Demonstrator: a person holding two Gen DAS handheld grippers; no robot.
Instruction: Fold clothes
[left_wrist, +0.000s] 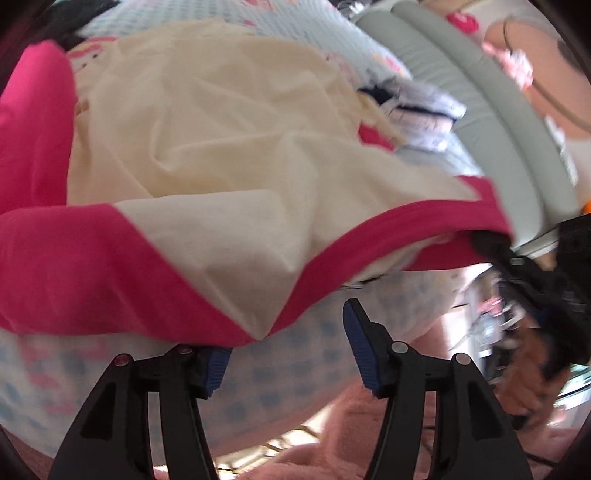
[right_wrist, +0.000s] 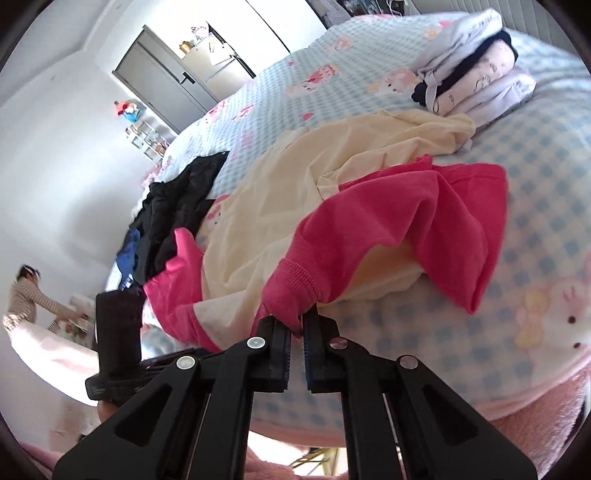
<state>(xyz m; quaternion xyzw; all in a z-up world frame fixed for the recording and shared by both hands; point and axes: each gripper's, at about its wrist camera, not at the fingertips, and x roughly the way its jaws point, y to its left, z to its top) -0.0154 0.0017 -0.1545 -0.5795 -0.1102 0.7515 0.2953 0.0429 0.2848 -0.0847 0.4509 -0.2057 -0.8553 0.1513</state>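
Note:
A cream shirt (left_wrist: 207, 122) with bright pink sleeves and trim lies crumpled on the bed. In the left wrist view its pink-edged corner (left_wrist: 258, 325) droops just over my left gripper (left_wrist: 288, 354), whose blue pads stand wide apart and press on nothing. The left fingertip (left_wrist: 216, 369) sits right under that hem. In the right wrist view my right gripper (right_wrist: 297, 328) is shut on the ribbed pink sleeve cuff (right_wrist: 291, 295), with the pink sleeve (right_wrist: 424, 206) bunched beyond it over the cream body (right_wrist: 280, 206). The right gripper's black body (left_wrist: 539, 284) shows at the left view's right edge.
The bed (right_wrist: 535, 258) has a blue checked sheet with cartoon prints. Folded clothes (right_wrist: 476, 81) are stacked at the far side, and dark garments (right_wrist: 177, 214) lie heaped on the left. A grey padded bed edge (left_wrist: 498, 122) curves at the right. A person (right_wrist: 26, 295) bends down in the background.

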